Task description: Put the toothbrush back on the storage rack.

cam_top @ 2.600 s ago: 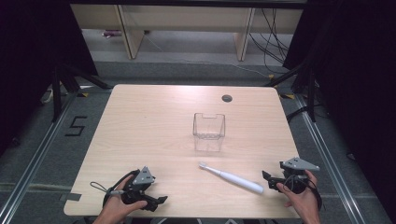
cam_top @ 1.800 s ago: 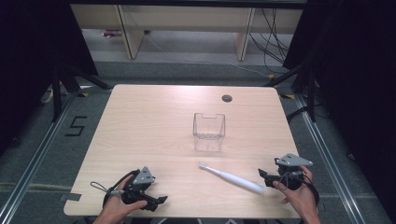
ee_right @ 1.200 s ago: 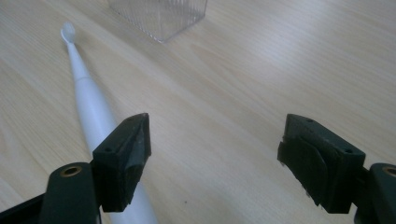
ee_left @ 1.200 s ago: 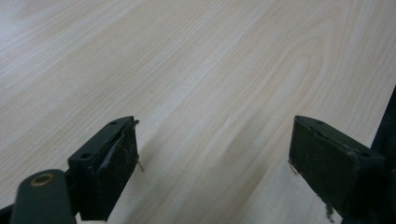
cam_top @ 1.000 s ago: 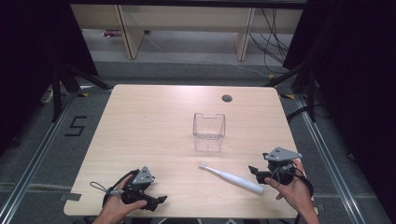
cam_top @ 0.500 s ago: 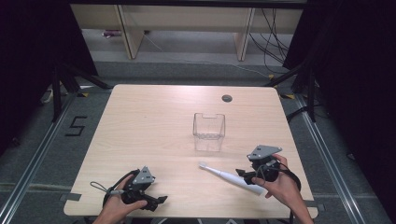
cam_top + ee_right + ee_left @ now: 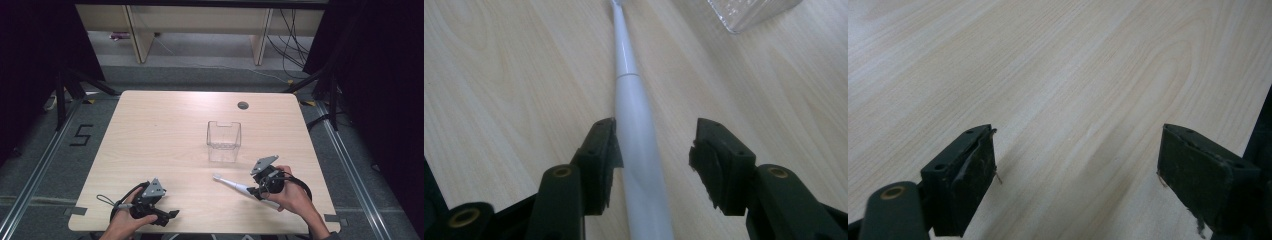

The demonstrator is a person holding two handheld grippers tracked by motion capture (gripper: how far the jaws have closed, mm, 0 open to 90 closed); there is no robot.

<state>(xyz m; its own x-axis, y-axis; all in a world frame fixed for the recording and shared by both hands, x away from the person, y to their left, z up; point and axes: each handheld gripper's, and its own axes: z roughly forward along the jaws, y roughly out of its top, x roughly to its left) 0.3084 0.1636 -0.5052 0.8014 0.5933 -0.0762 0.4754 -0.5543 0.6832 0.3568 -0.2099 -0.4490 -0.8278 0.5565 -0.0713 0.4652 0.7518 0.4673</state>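
A white electric toothbrush (image 7: 234, 185) (image 7: 630, 110) lies flat on the wooden table (image 7: 150, 140), its head pointing left and away from the person. My right gripper (image 7: 256, 190) (image 7: 655, 139) straddles the thick handle. Its jaws have just been closing; the left pad (image 7: 608, 150) rests against the handle, and the right pad stands a gap away from it, so nothing is pinched. A clear plastic box (image 7: 224, 141) (image 7: 749, 10) stands upright just beyond the brush. My left gripper (image 7: 169, 215) (image 7: 1075, 160) rests open near the front left edge, with bare wood between its jaws.
A dark round cable hole (image 7: 243, 105) sits near the table's far edge. Black stands and cables flank the table on the floor. A taped mark with a "5" (image 7: 81, 135) lies on the floor at the left.
My right gripper has slid left from the table's right edge to the toothbrush handle and narrowed its jaws around it. The left gripper and the toothbrush have stayed put.
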